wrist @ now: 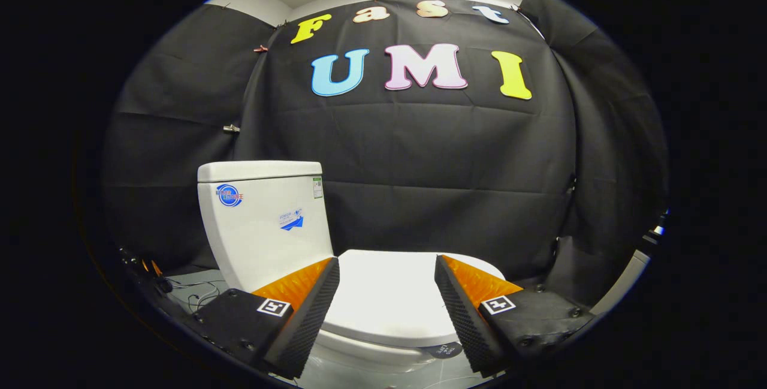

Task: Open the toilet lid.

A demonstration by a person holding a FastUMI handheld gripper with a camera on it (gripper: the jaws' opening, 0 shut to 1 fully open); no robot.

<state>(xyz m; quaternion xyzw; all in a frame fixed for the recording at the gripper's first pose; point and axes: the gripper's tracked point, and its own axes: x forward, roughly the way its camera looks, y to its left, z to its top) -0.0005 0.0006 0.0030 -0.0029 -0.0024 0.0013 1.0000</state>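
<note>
The gripper (387,305) hung with its 2 fingers spread wide and empty; the closed toilet lid (383,299) lay between them, framed for approach.

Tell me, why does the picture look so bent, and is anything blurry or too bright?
Gripper view: the fisheye lens bows the cloth wall outward; the toilet lid, down and seen between the open gripper fingers, is lit bright and nearly featureless; the tank stays sharp, while cables beside it sit in dim shadow.
</note>
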